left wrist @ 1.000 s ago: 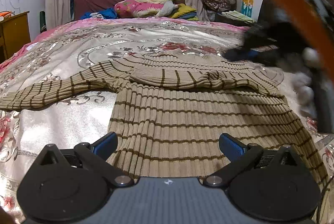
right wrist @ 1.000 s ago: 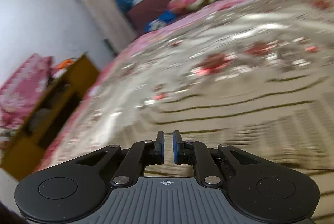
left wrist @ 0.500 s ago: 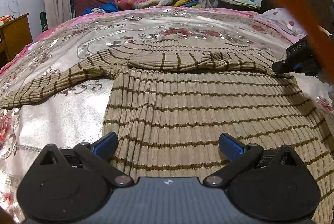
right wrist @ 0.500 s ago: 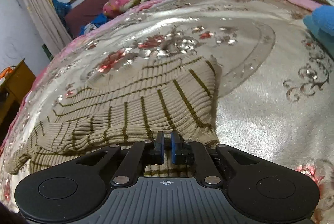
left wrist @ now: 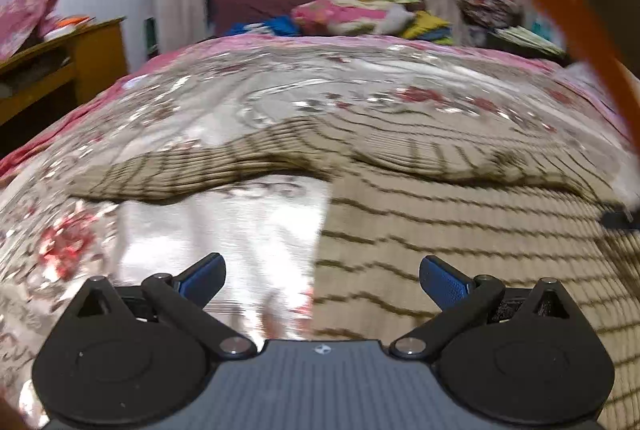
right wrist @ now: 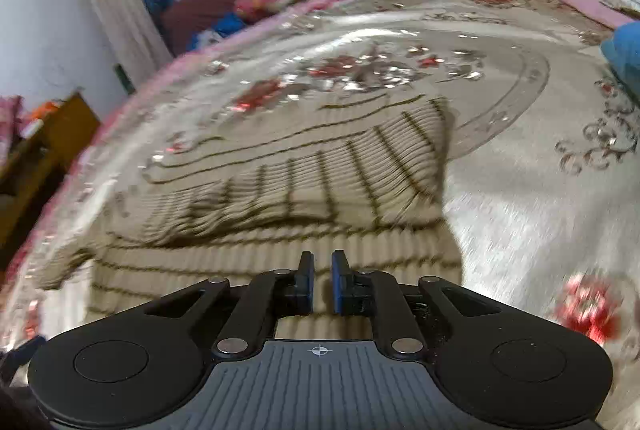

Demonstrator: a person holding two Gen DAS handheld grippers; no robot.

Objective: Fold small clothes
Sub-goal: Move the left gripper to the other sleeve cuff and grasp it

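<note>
text: none legible | labels: none | numbers: none

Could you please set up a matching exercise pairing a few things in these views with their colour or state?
Things:
1. sweater
2. left hand-held gripper
3. right hand-held gripper
4. cabinet

Colour or state:
A. jaws wide apart, nothing between them
B. yellow-brown wood, beside the bed
C. beige with thin dark stripes, one sleeve folded across the chest
D. jaws nearly together, only a narrow gap, nothing held

Pairs: 1-C, 2-A, 3-D, 4-B
</note>
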